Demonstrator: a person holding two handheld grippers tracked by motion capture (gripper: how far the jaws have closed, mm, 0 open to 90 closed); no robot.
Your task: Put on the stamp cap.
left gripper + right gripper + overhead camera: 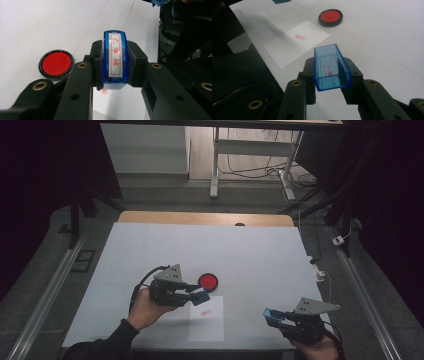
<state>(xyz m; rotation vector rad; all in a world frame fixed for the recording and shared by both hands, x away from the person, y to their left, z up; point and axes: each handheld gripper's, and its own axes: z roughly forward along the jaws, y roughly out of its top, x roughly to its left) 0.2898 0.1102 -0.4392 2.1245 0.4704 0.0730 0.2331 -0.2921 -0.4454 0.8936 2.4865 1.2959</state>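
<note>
My left gripper (199, 296) is shut on a blue stamp (115, 57) whose white label carries red characters. It hovers over the top edge of a white paper sheet (206, 312). The sheet bears a small red imprint (300, 37). A round red ink pad (208, 281) in a black case lies just beyond the stamp. My right gripper (272, 316), near the table's front right, is shut on a clear blue stamp cap (331, 67). The cap's open end faces away from me, and red smudges show inside it.
The white table (150, 250) has a wooden strip along its far edge. A dark sleeve (237, 75) lies at the left of the right gripper view. A cable and plug (320, 275) hang off the table's right edge. Metal rails run on the floor on both sides.
</note>
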